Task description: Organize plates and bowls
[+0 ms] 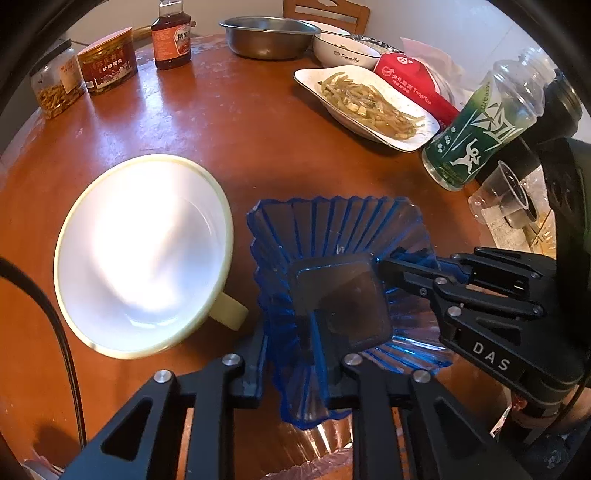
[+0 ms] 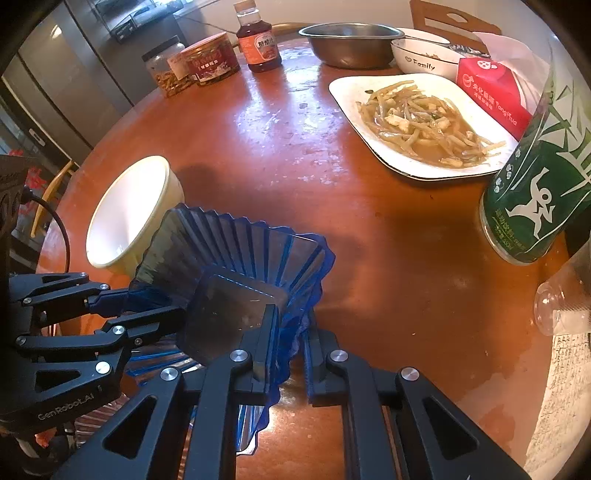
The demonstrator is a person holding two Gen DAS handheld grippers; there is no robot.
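Left wrist view: left hand-held gripper (image 1: 299,373) is nearly closed, its two fingers pinching the near rim of the blue ribbed glass bowl (image 1: 332,236), one finger outside the wall, one inside. Left of it, just beside the blue bowl, a cream bowl (image 1: 144,254) lies tilted on the desk (image 1: 240,122), white inside facing the camera. Black cable (image 1: 55,317) runs past the far left. Beyond the gripper at far left: a clear jar (image 1: 55,88), a red tin (image 1: 109,61), a sauce bottle (image 1: 171,35). Farther right along the back: a steel basin (image 1: 267,37), a white "Family" bowl (image 1: 345,51), a white plate (image 1: 369,103) with stir-fried strips, a red tissue pack (image 1: 413,85), a green drink bottle (image 1: 484,122), a clear plastic cup (image 1: 506,192). Right hand-held gripper (image 1: 384,266) comes in from the right, jaws nearly together on the blue bowl's right rim.

Right wrist view: left hand-held gripper (image 2: 147,306) enters from the left, clamped on the bowl's left edge. Cream bowl (image 2: 129,214) sits behind it. Right hand-held gripper (image 2: 291,354) grips the blue bowl (image 2: 243,236) wall between its fingers, almost closed. Blue bowl appears tilted and held between both grippers; whether it touches the desk (image 2: 369,229) I cannot tell. Plate (image 2: 417,122) and green bottle (image 2: 532,192) are up and to the right, well apart.
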